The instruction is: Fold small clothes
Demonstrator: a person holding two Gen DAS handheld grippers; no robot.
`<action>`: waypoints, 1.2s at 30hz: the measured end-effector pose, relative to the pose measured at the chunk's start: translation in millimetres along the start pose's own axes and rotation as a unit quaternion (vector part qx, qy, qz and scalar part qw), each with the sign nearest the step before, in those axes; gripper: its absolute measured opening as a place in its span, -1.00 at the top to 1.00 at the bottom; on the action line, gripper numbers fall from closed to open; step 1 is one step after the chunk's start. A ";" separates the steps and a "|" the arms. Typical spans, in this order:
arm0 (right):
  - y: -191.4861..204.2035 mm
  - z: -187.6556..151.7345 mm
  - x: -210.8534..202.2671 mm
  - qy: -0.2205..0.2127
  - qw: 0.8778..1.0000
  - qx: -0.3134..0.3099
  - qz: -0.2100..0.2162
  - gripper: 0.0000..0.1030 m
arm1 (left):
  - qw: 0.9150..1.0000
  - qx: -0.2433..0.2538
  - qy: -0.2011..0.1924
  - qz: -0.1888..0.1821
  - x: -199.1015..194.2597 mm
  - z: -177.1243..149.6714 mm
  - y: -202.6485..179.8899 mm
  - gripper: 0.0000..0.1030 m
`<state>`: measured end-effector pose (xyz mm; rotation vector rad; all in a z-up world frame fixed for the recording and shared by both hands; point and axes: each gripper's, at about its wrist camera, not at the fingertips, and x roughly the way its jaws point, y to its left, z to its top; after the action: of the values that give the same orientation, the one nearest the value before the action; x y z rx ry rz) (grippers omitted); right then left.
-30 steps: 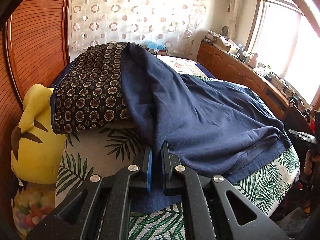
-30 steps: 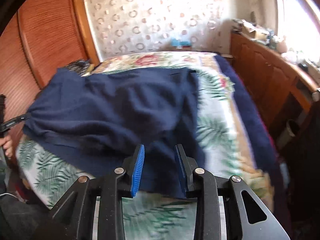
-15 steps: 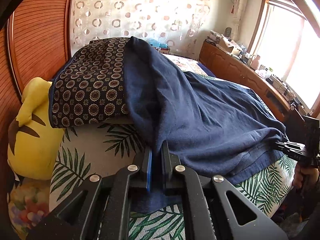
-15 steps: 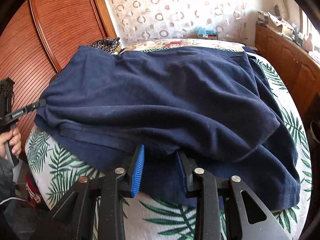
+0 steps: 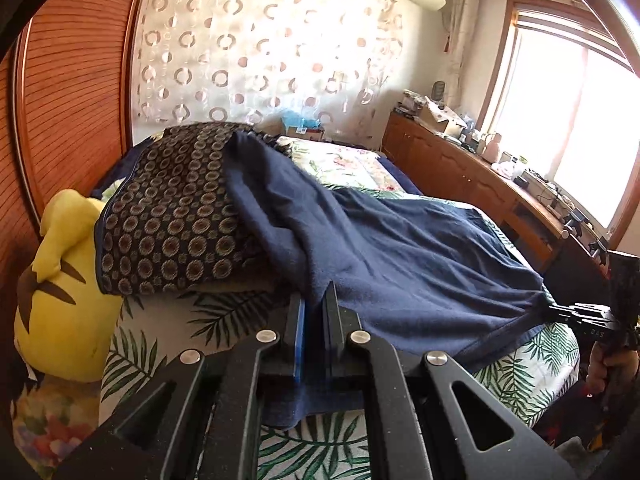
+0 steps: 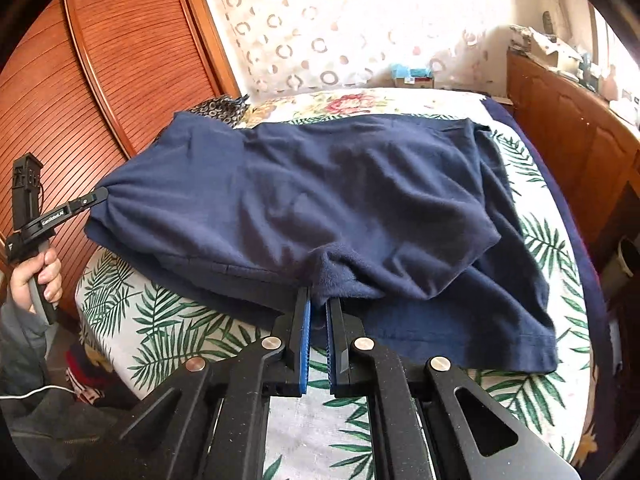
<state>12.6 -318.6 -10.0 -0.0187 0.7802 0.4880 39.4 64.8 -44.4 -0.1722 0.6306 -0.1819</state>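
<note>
A navy blue garment lies spread over the bed's palm-leaf sheet, its far end draped on a patterned cushion. My left gripper is shut on the garment's near edge, with cloth pinched between the pads. The right wrist view shows that gripper gripping the garment's left corner. My right gripper holds a bunched fold of the top layer between its blue pads; its jaws are opening slightly, with cloth still pressed between them. In the left wrist view it pulls the cloth's right corner taut.
A yellow plush toy sits at the bed's left by the wooden wardrobe doors. A wooden cabinet with clutter runs along the right under a bright window. A person's hand grips the left handle.
My right gripper came in over the bed's edge and closed on a fold of the garment. My left gripper kept its grip and rose a little, and the cloth between them has drawn taut.
</note>
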 end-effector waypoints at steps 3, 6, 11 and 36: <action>2.1 -2.7 -18.4 -0.012 1.000 -0.010 -0.018 0.62 | 1.000 0.012 -0.008 -0.006 -2.8 9.1 -10.1 0.85; 0.6 -1.1 -30.0 -0.029 0.999 -0.018 -0.037 0.39 | 0.999 0.025 -0.016 -0.019 -1.5 21.3 -25.0 0.85; -12.8 -1.4 -35.5 -0.046 0.997 -0.014 -0.068 0.34 | 0.996 0.060 -0.022 -0.059 10.3 46.0 -67.5 0.85; -65.1 -12.0 -72.7 -0.090 0.987 0.042 -0.127 0.34 | 0.958 0.208 0.044 -0.190 75.1 72.2 -273.8 -0.01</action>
<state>-11.6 -409.0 20.2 0.0043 0.6106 0.2112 110.4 -209.8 29.0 0.1257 0.6300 -0.6914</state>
